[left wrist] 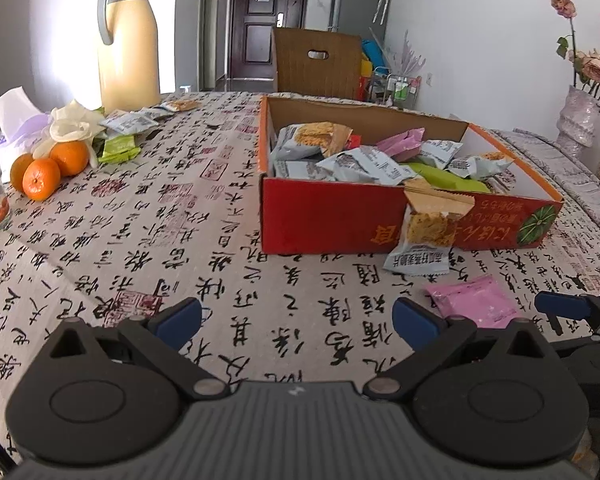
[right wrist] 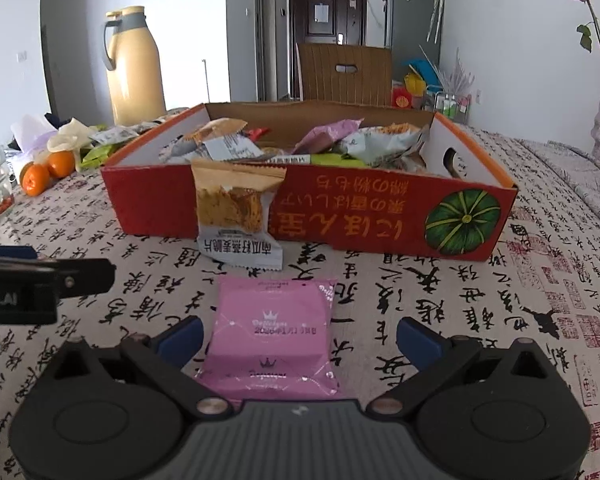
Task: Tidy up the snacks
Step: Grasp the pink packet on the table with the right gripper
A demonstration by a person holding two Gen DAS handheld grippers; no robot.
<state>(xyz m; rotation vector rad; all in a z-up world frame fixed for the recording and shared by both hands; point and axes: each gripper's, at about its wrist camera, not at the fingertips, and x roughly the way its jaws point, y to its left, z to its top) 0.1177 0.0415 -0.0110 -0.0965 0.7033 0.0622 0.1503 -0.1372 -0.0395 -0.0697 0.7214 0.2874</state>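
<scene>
Blue-padded right gripper (right wrist: 298, 338) gapes wide around a flat pink foil snack packet (right wrist: 272, 336) on the calligraphy tablecloth (right wrist: 460, 312), poised to grip it. Beyond sits the red cardboard snack box (right wrist: 380, 216). Left gripper (left wrist: 298, 318) hovers spread, empty.

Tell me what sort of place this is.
Most likely a lived-in home, at a dining table. A calligraphy-print tablecloth carries a red snack box, a cream thermos jug and oranges; beyond stand a wooden chair and a dark entrance door.
</scene>
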